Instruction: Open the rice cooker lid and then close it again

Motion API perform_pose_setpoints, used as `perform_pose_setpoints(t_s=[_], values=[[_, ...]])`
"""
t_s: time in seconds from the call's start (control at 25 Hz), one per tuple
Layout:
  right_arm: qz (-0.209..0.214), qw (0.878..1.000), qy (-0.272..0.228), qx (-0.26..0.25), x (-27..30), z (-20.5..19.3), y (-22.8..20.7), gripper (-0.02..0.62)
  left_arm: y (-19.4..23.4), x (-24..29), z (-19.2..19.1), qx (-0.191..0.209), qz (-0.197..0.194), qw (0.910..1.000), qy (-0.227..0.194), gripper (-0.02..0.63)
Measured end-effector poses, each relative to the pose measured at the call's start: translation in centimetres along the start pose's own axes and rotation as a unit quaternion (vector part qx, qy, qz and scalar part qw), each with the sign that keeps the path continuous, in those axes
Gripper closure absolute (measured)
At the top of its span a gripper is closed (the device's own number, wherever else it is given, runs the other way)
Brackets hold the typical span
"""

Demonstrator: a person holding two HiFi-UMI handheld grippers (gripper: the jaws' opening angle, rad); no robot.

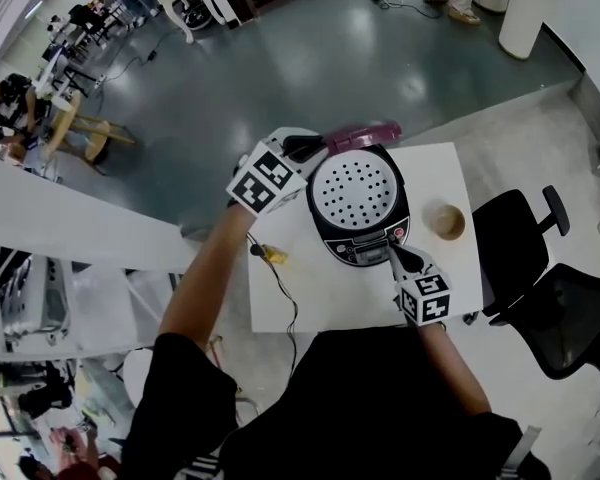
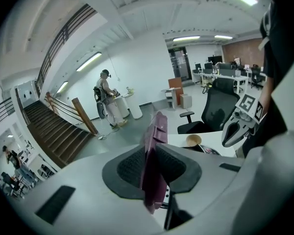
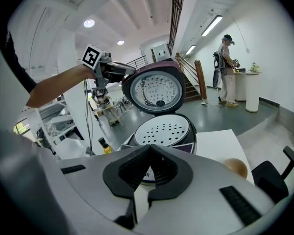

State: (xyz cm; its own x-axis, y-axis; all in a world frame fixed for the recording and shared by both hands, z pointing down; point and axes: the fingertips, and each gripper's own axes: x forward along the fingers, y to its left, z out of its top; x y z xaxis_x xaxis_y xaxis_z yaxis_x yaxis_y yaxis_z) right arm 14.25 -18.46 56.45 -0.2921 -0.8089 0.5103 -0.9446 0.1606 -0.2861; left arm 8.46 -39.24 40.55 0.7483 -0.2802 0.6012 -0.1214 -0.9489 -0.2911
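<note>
One table (image 1: pixel 455 173) w/ cooker (image 1: pixel 358 193), grey floor (image 1: pixel 310 58) (stairs (image 2: pixel 49 131))

Head view looks down; gripper views close, sharing the lid (image 3: pixel 154 89).

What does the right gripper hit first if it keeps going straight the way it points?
Most likely the front control panel of the rice cooker. The right gripper, jaws shut and empty, points at it just below the perforated inner tray. The tips look very close to it, though the gap is hard to judge.
</note>
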Motion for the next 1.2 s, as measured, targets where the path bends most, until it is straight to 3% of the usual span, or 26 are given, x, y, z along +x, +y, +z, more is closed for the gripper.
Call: perform_pose_setpoints(t_s=[0.24, 0.6, 1.2], values=[[-0.007, 1.0, -0.001, -0.005, -0.8, -0.2, 0.1, 0.595, -2.5, 0.2, -0.7, 0.053, 0.017, 0.9984, 0.009, 0.546], [-0.008, 1.0, 0.0, -0.003, -1.2, -1.3, 1.4, 0.595, -7.4, 0.7, -2.6, 0.043, -0.022, 0.9987, 0.015, 0.554], [-0.027, 0.999, 0.003, 0.018, -1.4, -3.6, 2.1, 0.595, -11.8, 2.0, -4.8, 0.045, -0.048, 0.9975, 0.023, 0.56]])
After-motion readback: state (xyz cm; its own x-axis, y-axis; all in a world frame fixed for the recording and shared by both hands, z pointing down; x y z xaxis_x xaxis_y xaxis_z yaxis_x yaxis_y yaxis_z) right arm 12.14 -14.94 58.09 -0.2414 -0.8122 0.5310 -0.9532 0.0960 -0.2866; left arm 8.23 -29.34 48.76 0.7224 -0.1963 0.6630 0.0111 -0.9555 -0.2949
